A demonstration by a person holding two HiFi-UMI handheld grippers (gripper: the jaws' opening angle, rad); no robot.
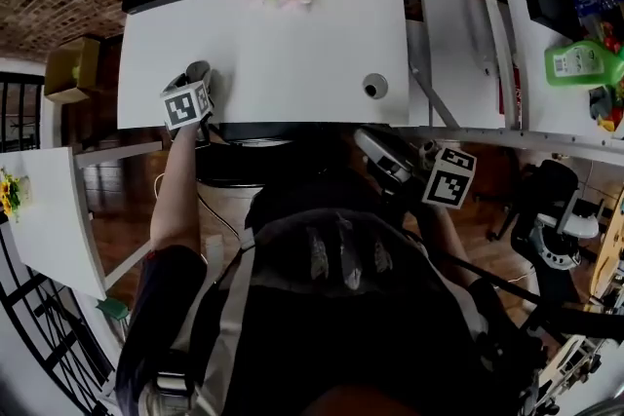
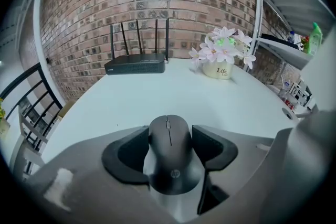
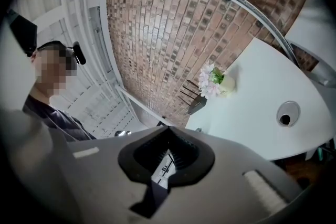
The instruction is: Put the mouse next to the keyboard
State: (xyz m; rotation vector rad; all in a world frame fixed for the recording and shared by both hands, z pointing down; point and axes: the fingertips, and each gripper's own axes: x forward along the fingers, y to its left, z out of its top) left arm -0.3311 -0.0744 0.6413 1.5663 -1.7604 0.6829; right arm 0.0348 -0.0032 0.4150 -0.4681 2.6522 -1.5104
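Left gripper (image 2: 170,140) jaws are pinching the black mouse (image 2: 170,165) above the white surface's (image 2: 157,94) near edge; carrying it level seems wisest. Right gripper (image 3: 167,152) jaws are sitting pressed together.

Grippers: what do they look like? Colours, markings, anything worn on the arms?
Both match: the left gripper and right gripper have light grey bodies with curved black pads lining the jaws. Each carries a white cube with black square markers. The left arm shows a dark short sleeve; pale straps cross the dark top.
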